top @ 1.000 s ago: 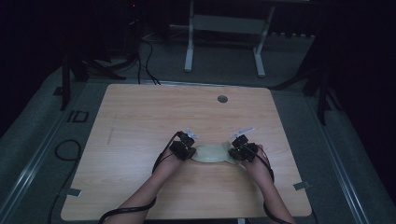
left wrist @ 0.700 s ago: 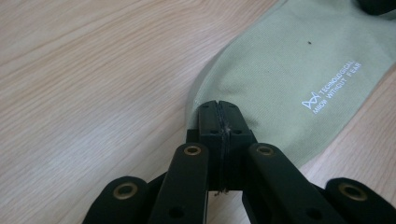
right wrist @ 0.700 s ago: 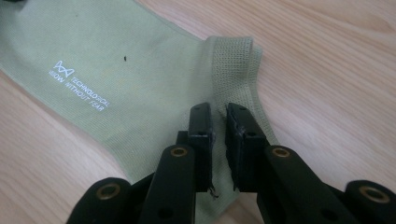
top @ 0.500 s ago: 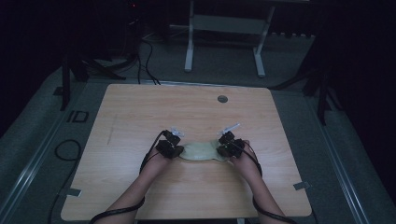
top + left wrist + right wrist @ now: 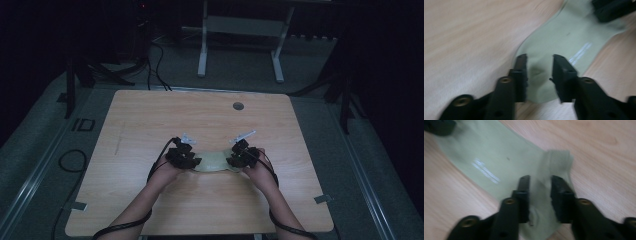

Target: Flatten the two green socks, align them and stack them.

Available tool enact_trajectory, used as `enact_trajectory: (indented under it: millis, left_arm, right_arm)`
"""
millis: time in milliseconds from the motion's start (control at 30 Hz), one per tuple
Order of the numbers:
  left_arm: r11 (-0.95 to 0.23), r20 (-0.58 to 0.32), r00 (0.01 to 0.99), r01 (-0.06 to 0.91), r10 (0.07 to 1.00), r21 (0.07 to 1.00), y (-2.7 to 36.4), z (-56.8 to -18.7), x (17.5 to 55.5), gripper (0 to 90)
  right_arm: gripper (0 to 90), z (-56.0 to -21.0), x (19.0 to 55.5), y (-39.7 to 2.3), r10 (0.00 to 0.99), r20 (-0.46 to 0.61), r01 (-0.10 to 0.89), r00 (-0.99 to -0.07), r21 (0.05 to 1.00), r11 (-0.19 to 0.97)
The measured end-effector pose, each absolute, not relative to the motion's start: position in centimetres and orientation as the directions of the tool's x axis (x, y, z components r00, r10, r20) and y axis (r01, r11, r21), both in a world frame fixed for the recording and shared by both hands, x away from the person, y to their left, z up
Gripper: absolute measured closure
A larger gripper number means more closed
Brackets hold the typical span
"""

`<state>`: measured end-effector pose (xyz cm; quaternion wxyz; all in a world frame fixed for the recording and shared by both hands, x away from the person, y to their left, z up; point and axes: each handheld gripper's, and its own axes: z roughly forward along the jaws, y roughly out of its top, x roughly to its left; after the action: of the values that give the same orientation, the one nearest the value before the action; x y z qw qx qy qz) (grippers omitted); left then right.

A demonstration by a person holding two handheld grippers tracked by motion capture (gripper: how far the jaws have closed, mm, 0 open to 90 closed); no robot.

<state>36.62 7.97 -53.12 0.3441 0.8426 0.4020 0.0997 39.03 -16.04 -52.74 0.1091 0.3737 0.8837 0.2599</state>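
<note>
While both tools stand parted over it, the pale green sock lies flat at the near-middle of the table, unheld. Left gripper, right gripper — jaws just opened since the earlier frame, pair shifted left. Risk — cloth snagging and rumpling on lift-off.

A dim lab or studio: one bare wooden table on grey floor, cables and metal stand legs at twelve o'clock.
</note>
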Motion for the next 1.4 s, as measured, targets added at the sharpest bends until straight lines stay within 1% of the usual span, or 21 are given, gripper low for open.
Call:
enact_trajectory:
  millis: [67, 100, 133, 167, 200, 233, 267, 300, 333, 367, 433, 500, 533, 600, 700, 800, 933, 1133, 1200, 1300, 1400]
  left_arm:
    - [-0.459, -0.081, 0.668, 0.589, 0.740, 0.665, 7.7, -52.7, 36.4, 42.6]
    - [-0.466, -0.068, 0.672, 0.578, 0.737, 0.670, 7.5, -52.6, 36.3, 37.6]
    - [-0.472, -0.052, 0.673, 0.571, 0.738, 0.672, 7.4, -52.4, 36.1, 32.3]
    - [-0.479, -0.042, 0.676, 0.564, 0.736, 0.673, 7.3, -52.4, 36.0, 25.1]
    - [-0.487, -0.032, 0.678, 0.559, 0.734, 0.671, 7.3, -52.4, 35.8, 20.6]
    - [-0.490, -0.031, 0.680, 0.557, 0.732, 0.671, 7.3, -52.4, 35.7, 16.3]
    - [-0.486, -0.038, 0.684, 0.555, 0.728, 0.675, 7.4, -52.5, 35.6, 13.7]
    - [-0.480, -0.041, 0.680, 0.557, 0.732, 0.678, 7.5, -52.5, 35.5, 13.6]
    - [-0.475, -0.034, 0.676, 0.551, 0.736, 0.686, 7.6, -52.6, 35.3, 11.1]
    - [-0.470, -0.032, 0.673, 0.549, 0.739, 0.691, 7.8, -52.7, 35.2, 7.7]
    - [-0.467, -0.033, 0.674, 0.545, 0.738, 0.697, 8.1, -52.8, 35.1, 7.3]
    - [-0.468, -0.017, 0.665, 0.544, 0.747, 0.696, 8.3, -53.0, 35.0, 4.8]
    - [-0.462, -0.018, 0.663, 0.541, 0.748, 0.702, 8.4, -53.0, 34.9, 4.5]
    - [-0.453, -0.014, 0.651, 0.543, 0.759, 0.707, 8.7, -53.1, 34.9, 3.9]
    - [-0.434, -0.042, 0.654, 0.548, 0.755, 0.716, 9.2, -53.1, 34.7, 3.9]
    - [-0.443, -0.040, 0.662, 0.544, 0.749, 0.712, 9.7, -53.2, 34.3, 3.9]
    - [-0.457, -0.037, 0.664, 0.553, 0.747, 0.697, 10.3, -53.4, 33.7, 4.0]
    - [-0.436, -0.055, 0.653, 0.563, 0.755, 0.703, 11.6, -53.6, 32.5, 4.2]
    - [-0.439, -0.048, 0.650, 0.564, 0.758, 0.700, 12.1, -53.8, 32.2, 4.3]
    - [-0.428, -0.065, 0.646, 0.575, 0.761, 0.697, 12.9, -54.1, 31.6, 4.5]
    - [-0.424, -0.070, 0.639, 0.584, 0.766, 0.693, 13.6, -54.3, 31.0, 4.5]
  right_arm:
    - [53.5, -52.3, 38.8, -16.0, 0.705, 0.004, 0.585, -0.709, 0.562, 0.585]
    - [49.8, -52.1, 38.7, -15.9, 0.701, -0.006, 0.571, -0.713, 0.575, 0.586]
    - [47.5, -52.0, 38.5, -16.0, 0.696, -0.014, 0.559, -0.718, 0.584, 0.589]
    - [46.0, -51.8, 38.4, -16.1, 0.695, -0.015, 0.556, -0.719, 0.587, 0.588]
    - [44.1, -51.8, 38.3, -16.3, 0.699, -0.010, 0.561, -0.715, 0.587, 0.583]
    - [42.7, -51.8, 38.3, -16.5, 0.707, -0.003, 0.573, -0.708, 0.583, 0.576]
    - [37.6, -51.8, 38.2, -16.7, 0.711, 0.002, 0.578, -0.704, 0.584, 0.570]
    - [35.0, -51.8, 38.1, -16.9, 0.718, 0.005, 0.586, -0.696, 0.581, 0.564]
    - [30.5, -51.8, 38.0, -17.2, 0.716, 0.015, 0.590, -0.698, 0.578, 0.563]
    - [23.9, -51.7, 37.9, -17.4, 0.711, 0.018, 0.582, -0.703, 0.588, 0.561]
    - [16.5, -51.6, 37.7, -17.9, 0.716, 0.021, 0.579, -0.697, 0.606, 0.546]
    - [14.3, -51.6, 37.6, -18.3, 0.718, 0.032, 0.577, -0.695, 0.621, 0.531]
    - [13.8, -51.5, 37.5, -18.4, 0.713, 0.016, 0.566, -0.701, 0.621, 0.542]
    - [13.9, -51.6, 37.3, -18.6, 0.708, -0.005, 0.549, -0.706, 0.628, 0.552]
    - [13.9, -51.7, 37.2, -19.2, 0.724, -0.012, 0.551, -0.690, 0.640, 0.536]
    - [13.9, -51.7, 37.1, -19.7, 0.734, -0.004, 0.554, -0.679, 0.652, 0.517]
    - [13.9, -51.7, 37.0, -20.0, 0.734, -0.018, 0.547, -0.679, 0.654, 0.523]
    - [14.0, -51.7, 36.1, -22.0, 0.741, 0.015, 0.560, -0.671, 0.665, 0.494]
    - [14.0, -51.7, 35.7, -22.6, 0.743, 0.012, 0.559, -0.669, 0.666, 0.493]
    - [14.0, -51.7, 35.3, -23.3, 0.749, 0.008, 0.561, -0.663, 0.668, 0.489]
    - [14.0, -52.0, 34.8, -24.8, 0.763, 0.011, 0.575, -0.646, 0.665, 0.477]
